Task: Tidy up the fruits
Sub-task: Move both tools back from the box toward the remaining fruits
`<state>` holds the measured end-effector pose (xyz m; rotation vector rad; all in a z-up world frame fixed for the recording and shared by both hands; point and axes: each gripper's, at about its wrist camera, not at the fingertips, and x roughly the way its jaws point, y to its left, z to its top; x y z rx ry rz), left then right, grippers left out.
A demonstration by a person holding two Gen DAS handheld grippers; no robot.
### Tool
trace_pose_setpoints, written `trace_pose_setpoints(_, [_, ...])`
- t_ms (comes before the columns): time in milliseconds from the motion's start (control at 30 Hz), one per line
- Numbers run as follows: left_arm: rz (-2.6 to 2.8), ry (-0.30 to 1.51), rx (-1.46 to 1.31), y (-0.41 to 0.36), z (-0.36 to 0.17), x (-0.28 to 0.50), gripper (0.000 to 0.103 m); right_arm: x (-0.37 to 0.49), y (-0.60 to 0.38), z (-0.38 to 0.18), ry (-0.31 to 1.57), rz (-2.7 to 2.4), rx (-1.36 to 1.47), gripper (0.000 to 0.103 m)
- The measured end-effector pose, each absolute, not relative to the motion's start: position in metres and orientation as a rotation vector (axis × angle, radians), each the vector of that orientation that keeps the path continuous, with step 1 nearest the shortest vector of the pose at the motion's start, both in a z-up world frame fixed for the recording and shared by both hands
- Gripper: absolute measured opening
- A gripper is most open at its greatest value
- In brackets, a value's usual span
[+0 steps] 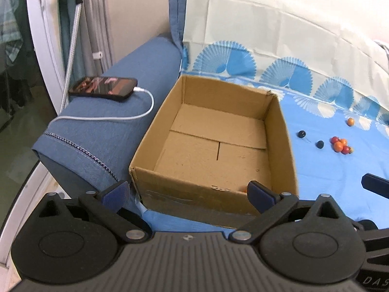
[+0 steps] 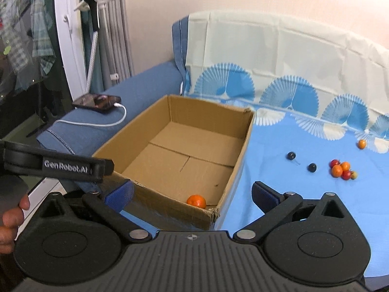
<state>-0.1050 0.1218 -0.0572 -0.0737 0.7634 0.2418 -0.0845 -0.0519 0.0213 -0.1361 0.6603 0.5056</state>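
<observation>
A brown cardboard box (image 2: 175, 150) sits in the middle of the right wrist view, on a blue cloth (image 2: 304, 206) with white fan shapes. The box is open on top. One small orange fruit (image 2: 196, 201) lies inside it, in the near right corner, touching or almost touching the front wall. In the left wrist view the same box (image 1: 211, 141) fills the middle, and only a tiny orange bit of that fruit (image 1: 243, 190) peeks over the front wall, so it is hard to see there.

The other fruits lie on the cloth at the right side of the frame, well apart from the box. There are two dark round berries (image 2: 291, 156), a little bunch of red and orange fruits (image 2: 341, 169) bunched close together, and one lone orange fruit (image 2: 362, 143) farther back near the fan pattern.

The right gripper (image 2: 192, 191) is at the bottom of its view. Its blue tips are spread wide apart and hold nothing. The left gripper (image 1: 188, 191) is low in its own view too, with its tips wide apart and nothing between them.

A black phone (image 1: 103, 88) with a white cable (image 1: 143, 112) lies on the blue sofa arm (image 1: 136, 73) at the left, beside the box
</observation>
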Motion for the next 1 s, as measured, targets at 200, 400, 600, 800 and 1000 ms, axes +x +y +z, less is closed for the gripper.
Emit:
trace_pose_setpoints(200, [0.23,0.703,-0.045,0.104,-0.044,-0.13,0.103,-0.107,-0.06,0.033,0.609,0.507,-0.134,0.102])
trace_pose_setpoints(400, [0.209,0.677,-0.033,0.093,-0.037,-0.142,0.103,-0.119,-0.069,0.039,0.585,0.496,-0.133,0.102])
trace_pose_setpoints(600, [0.201,0.671,-0.022,0.087,-0.035,-0.143,0.103,-0.12,-0.074,0.04,0.572,0.484,-0.117,0.102])
trace_pose_setpoints(800, [0.211,0.671,-0.001,0.085,-0.035,-0.144,0.103,-0.121,-0.074,0.038,0.574,0.496,-0.109,0.102])
trace_pose_setpoints(1000, [0.211,0.688,-0.002,0.085,-0.038,-0.14,0.103,-0.118,-0.076,0.034,0.589,0.497,-0.1,0.102])
